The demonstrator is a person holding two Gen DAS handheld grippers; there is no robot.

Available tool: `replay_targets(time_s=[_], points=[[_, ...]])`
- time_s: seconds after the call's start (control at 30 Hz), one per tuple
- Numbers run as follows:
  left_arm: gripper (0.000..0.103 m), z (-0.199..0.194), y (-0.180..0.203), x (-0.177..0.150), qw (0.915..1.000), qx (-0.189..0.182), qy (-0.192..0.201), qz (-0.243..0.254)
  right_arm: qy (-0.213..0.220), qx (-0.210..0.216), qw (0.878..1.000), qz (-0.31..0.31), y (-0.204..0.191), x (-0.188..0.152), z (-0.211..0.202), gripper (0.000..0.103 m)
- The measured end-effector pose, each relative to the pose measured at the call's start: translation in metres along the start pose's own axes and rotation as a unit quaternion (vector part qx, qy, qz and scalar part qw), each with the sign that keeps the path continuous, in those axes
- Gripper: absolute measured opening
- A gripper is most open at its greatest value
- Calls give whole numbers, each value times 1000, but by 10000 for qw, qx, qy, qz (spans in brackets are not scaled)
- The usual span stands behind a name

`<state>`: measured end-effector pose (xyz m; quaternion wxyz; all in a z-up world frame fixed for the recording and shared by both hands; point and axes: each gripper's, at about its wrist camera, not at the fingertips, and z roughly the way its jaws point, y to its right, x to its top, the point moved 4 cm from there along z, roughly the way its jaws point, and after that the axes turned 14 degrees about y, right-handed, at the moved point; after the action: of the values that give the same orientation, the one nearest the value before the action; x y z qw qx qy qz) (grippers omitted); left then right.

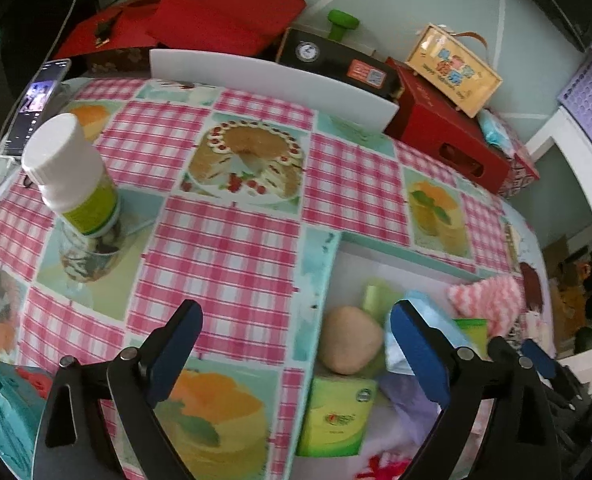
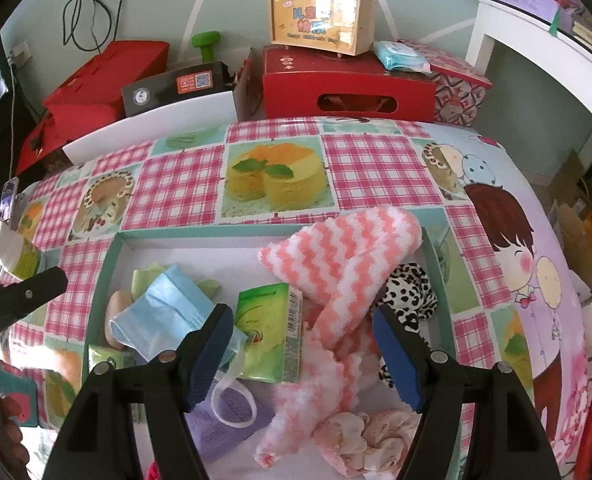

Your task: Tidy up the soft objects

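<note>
Soft things lie in a shallow tray (image 2: 112, 264) with a teal rim, at the near side of the table with the cake tablecloth (image 2: 368, 168). In the right wrist view, a pink and white striped cloth (image 2: 348, 264) lies at about 12 o'clock in the tray, and its far end hangs over the rim. A blue face mask (image 2: 164, 312) lies at 9 o'clock, with a green tissue pack (image 2: 268, 332) just beside it in the middle. A spotty black and white cloth (image 2: 412, 288) peeks out at 3 o'clock, partly under the striped one. A purple packet (image 2: 224, 420) and a crumpled pink cloth (image 2: 360, 436) lie at 6 o'clock. The right gripper (image 2: 302, 354) hangs over the tray, pointing forward and down, with its blue pads wide apart and nothing between them. The left gripper (image 1: 296, 354) hangs over the tray's left rim, also wide apart and holding nothing. A tan round lump (image 1: 350, 340) sits between its fingers but is down in the tray. A white-capped bottle (image 1: 72, 176) stands on the table at 10 o'clock in the left view.
</note>
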<state>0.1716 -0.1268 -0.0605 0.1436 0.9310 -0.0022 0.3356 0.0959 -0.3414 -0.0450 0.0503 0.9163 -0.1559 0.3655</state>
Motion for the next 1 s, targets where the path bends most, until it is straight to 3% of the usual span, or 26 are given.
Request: replay_targets(time_s=[0.07, 0.17, 0.67, 1.0], points=[[95, 2, -3, -1, 9999, 134, -4, 52, 9, 66, 10000, -66, -5, 0, 0, 80], [95, 3, -8, 0, 9994, 313, 20, 130, 71, 76, 9998, -170, -10, 1, 0, 103], [95, 6, -14, -3, 9981, 554, -57, 258, 51, 86, 9993, -371, -18, -2, 2, 103], [95, -23, -13, -6, 9960, 644, 284, 546, 175, 163, 9984, -510, -32, 0, -14, 103]])
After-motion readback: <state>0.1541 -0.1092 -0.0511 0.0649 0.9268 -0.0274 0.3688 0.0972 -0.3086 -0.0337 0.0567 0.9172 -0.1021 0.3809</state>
